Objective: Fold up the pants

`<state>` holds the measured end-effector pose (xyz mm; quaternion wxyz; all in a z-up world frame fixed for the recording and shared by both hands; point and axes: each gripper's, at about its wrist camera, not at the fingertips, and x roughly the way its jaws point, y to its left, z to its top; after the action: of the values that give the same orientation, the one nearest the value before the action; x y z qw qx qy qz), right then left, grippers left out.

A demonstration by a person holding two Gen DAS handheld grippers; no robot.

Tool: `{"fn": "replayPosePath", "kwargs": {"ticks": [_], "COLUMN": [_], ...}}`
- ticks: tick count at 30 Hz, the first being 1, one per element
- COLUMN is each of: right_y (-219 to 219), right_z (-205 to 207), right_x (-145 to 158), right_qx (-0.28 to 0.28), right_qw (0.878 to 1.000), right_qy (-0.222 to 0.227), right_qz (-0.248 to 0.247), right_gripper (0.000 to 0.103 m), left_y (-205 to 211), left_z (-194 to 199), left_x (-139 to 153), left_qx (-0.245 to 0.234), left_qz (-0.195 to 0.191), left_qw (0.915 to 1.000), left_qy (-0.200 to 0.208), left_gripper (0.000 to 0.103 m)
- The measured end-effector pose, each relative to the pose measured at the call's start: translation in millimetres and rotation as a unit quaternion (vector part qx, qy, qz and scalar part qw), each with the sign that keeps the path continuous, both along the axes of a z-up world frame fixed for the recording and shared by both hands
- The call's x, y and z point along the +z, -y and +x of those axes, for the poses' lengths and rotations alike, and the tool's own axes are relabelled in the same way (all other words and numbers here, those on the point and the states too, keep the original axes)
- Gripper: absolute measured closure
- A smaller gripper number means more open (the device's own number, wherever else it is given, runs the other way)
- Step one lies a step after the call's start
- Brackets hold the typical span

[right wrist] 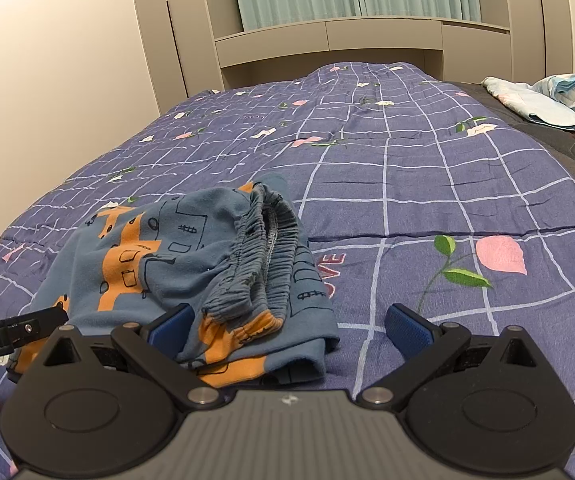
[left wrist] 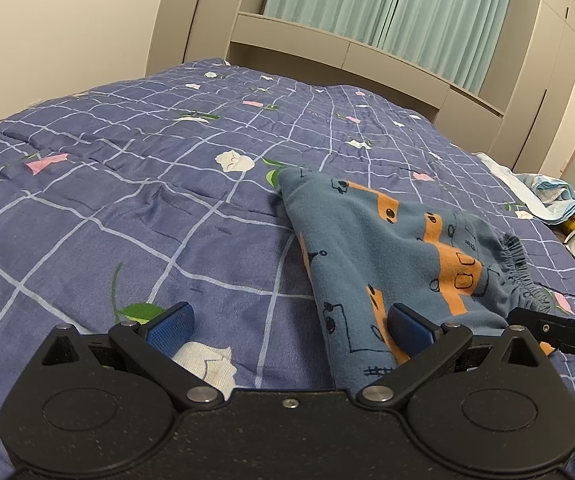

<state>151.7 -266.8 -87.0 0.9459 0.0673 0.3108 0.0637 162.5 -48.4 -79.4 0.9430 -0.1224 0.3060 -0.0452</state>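
The pants [left wrist: 399,248] are blue-grey with orange patches and black drawings, folded into a small bundle on the bed; the gathered waistband [right wrist: 263,248] lies on top. My left gripper [left wrist: 289,326] is open and empty, its right pad at the bundle's near left edge. My right gripper [right wrist: 287,326] is open and empty, its left pad at the bundle's near right edge. Each gripper's tip shows in the other's view, the right one at the right edge [left wrist: 559,330] and the left one at the left edge [right wrist: 15,330].
A purple checked quilt [right wrist: 427,176] with flowers covers the bed. A crumpled light-blue cloth [right wrist: 559,96] lies at the bed's far right. A beige headboard unit [right wrist: 327,40] and green curtains stand behind. A wall [left wrist: 67,32] is on the left.
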Motion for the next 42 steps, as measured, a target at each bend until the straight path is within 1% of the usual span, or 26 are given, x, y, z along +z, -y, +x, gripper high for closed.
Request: {"fn": "replayPosePath", "kwargs": {"ticks": [5,9,15,21,23,26,27,28,29,30,31,32,33,35,36,39,41,42], "right_y": [3,4,3,-1,2,5,6,7,8,9,10,10,11,13,15,23,23,20], "right_z": [12,31,70,95,96,93,92,90,89,87,86,84,83,80,79,76,73,71], "right_x": [6,14,20,14,9,4,4,4,5,5,5,5,5,5,5,5,7,8], "right_qx": [0.012,0.030,0.060,0.079,0.082,0.084,0.085,0.086,0.090,0.096,0.100,0.103,0.104,0.099,0.097,0.082,0.074,0.073], "right_qw": [1.000,0.999,0.998,0.996,0.996,0.996,0.995,0.995,0.995,0.994,0.993,0.992,0.992,0.991,0.991,0.989,0.989,0.990], "right_qy": [-0.008,-0.010,-0.024,-0.036,-0.037,-0.027,-0.023,-0.021,-0.018,-0.016,-0.013,-0.012,-0.011,-0.008,-0.006,0.000,0.007,0.012], "right_qz": [0.018,0.022,0.020,0.016,0.024,0.034,0.038,0.041,0.047,0.055,0.063,0.070,0.076,0.087,0.095,0.126,0.127,0.121], "right_gripper": [0.000,0.000,0.000,0.000,0.000,0.000,0.001,0.005,0.013,0.016,0.023,0.029,0.031,0.041,0.043,0.056,0.065,0.067], "left_y": [-3,-3,0,1,1,0,-1,-2,-3,-4,-4,-4,-4,-4,-4,0,3,5], "left_z": [18,42,69,71,70,68,68,67,68,67,67,67,66,69,71,74,75,74], "left_x": [5,7,5,-1,-3,-3,-3,-3,-2,-1,0,3,4,7,7,12,15,17], "left_qx": [-0.010,-0.013,-0.026,-0.035,-0.035,-0.035,-0.035,-0.036,-0.037,-0.038,-0.040,-0.044,-0.050,-0.072,-0.083,-0.080,-0.081,-0.084], "left_qz": [-0.018,-0.028,-0.022,-0.019,-0.019,-0.025,-0.029,-0.032,-0.036,-0.038,-0.040,-0.043,-0.049,-0.073,-0.086,-0.080,-0.074,-0.068], "left_qw": [0.9997,0.9993,0.9991,0.9991,0.9991,0.9990,0.9989,0.9988,0.9986,0.9984,0.9983,0.9980,0.9974,0.9945,0.9924,0.9929,0.9935,0.9938], "left_qy": [-0.011,-0.022,-0.026,-0.017,-0.014,-0.011,-0.011,-0.012,-0.013,-0.014,-0.015,-0.015,-0.015,-0.022,-0.030,-0.037,-0.032,-0.029], "left_gripper": [0.000,0.000,0.000,0.000,0.000,0.000,0.001,0.001,0.004,0.006,0.010,0.017,0.022,0.052,0.058,0.062,0.071,0.072]}}
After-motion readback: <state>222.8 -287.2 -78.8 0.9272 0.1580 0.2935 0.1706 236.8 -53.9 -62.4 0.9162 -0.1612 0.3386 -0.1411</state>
